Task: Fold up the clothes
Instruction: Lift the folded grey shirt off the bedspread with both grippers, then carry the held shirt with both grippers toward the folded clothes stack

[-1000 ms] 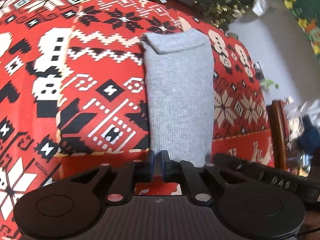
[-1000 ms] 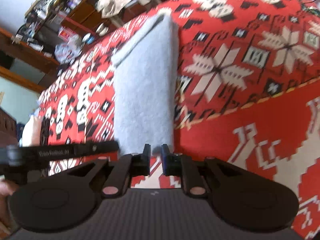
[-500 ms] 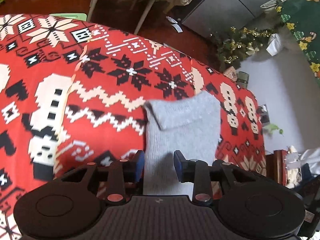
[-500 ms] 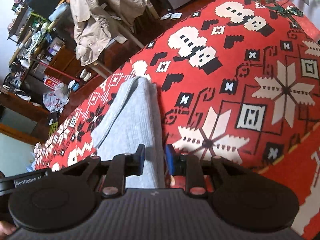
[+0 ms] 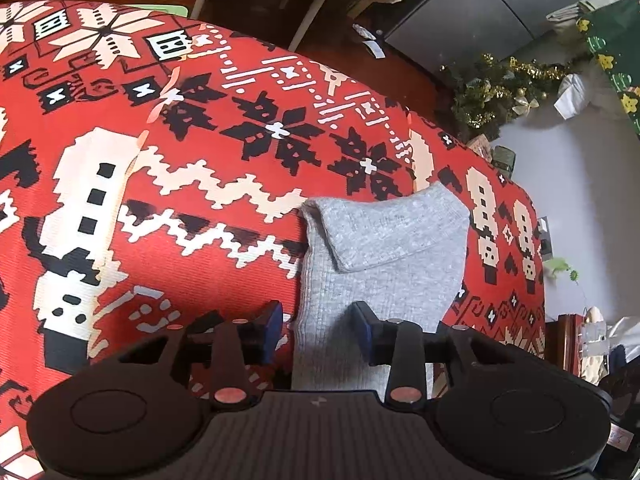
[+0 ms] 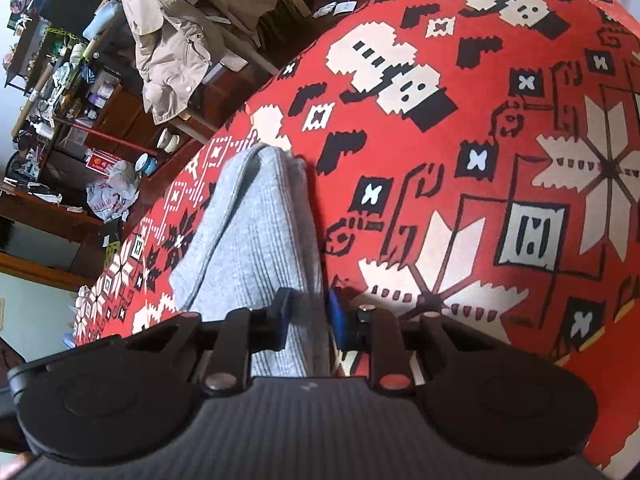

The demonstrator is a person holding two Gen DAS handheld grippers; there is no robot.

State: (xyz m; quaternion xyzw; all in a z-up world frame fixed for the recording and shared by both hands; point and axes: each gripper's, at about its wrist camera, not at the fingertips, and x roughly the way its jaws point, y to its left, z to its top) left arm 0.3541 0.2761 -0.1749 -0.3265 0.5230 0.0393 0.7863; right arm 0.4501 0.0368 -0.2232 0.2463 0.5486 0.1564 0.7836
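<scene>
A: Surface?
B: Worktop (image 5: 120, 240) under a red cloth with black and cream knit-style patterns. Round far edge in both wrist views. Dark wood floor (image 5: 248, 12) past it.

A: Room?
B: Cluttered. Beige jacket (image 6: 176, 28) draped on a chair, wooden shelves (image 6: 52, 92) full of small stuff, small tinselled Christmas tree (image 5: 492, 96) in a corner by a grey wall.

A: Free space?
B: Lots of bare cloth to the left of the garment in the left wrist view, and to its right in the right wrist view. Far end of the garment sits near the worktop's far edge.

A: Garment?
B: Grey ribbed knit garment (image 5: 372, 276), folded into a long narrow strip lying flat, running away from both cameras. Far end has a flap turned back over the top. Right wrist view shows stacked layers along one long edge.

A: Jaws?
B: Left gripper (image 5: 318, 330): jaws wide apart, straddling the strip's left edge, gripping nothing. Right gripper (image 6: 308, 314): jaws parted less, strip's right edge between them, pads not visibly pressing it.
</scene>
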